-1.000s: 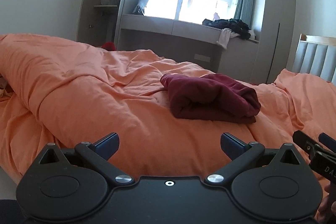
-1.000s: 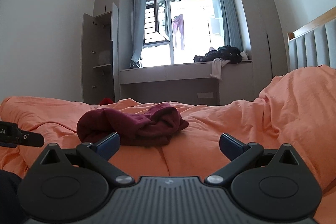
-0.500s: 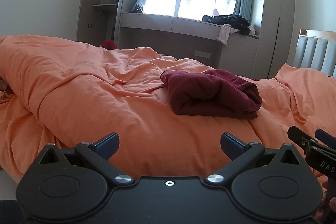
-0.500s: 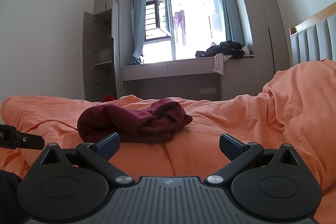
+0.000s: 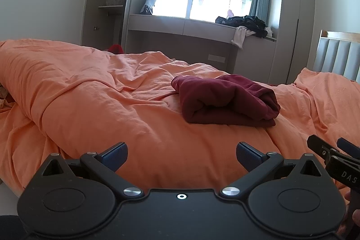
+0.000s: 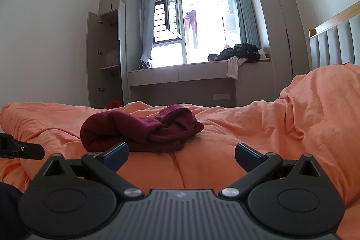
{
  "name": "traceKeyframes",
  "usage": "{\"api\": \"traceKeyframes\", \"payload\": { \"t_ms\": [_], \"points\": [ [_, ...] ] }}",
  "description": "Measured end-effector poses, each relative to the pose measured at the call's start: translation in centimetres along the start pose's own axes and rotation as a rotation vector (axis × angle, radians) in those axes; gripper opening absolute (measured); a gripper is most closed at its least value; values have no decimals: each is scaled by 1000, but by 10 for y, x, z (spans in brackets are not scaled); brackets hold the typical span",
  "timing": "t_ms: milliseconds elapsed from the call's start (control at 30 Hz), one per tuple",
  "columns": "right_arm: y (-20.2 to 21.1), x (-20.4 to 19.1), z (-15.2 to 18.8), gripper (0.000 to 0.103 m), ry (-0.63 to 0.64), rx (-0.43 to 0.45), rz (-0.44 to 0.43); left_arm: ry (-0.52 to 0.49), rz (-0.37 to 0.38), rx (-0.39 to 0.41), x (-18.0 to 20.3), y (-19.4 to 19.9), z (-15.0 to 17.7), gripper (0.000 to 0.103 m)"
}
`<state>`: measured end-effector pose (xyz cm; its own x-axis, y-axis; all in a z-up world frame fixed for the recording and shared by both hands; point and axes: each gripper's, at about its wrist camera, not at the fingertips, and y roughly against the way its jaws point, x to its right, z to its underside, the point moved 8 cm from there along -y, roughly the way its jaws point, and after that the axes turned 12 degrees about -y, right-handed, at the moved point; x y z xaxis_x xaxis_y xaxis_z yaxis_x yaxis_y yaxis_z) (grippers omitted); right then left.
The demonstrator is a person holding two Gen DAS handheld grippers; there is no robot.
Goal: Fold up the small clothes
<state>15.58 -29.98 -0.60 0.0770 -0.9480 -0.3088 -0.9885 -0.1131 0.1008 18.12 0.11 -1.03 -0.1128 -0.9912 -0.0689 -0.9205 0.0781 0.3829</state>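
Left wrist: one maroon garment (image 5: 227, 101); two grippers

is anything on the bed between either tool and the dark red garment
Nothing visible. The dark red garment lies bunched on the orange duvet, and only bare, wrinkled duvet shows between it and the open left tool and the open right tool. The other clothes sit far off on the window bench.

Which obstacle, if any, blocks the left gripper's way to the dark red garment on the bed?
Probably none. The left gripper is open and empty, and only bare orange duvet lies between it and the dark red garment. The right gripper sits off to the side.
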Motion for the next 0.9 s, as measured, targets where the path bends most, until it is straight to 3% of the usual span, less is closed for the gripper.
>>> {"api": "traceKeyframes", "payload": {
  "t_ms": [267, 900],
  "points": [
    [-1, -2, 0, 103, 17, 0, 1, -30, -48, -1, 0, 3, -1, 102],
    [-4, -13, 5, 103, 86, -2, -16, -58, -69, 9, 1, 6, -2, 102]
  ]
}}
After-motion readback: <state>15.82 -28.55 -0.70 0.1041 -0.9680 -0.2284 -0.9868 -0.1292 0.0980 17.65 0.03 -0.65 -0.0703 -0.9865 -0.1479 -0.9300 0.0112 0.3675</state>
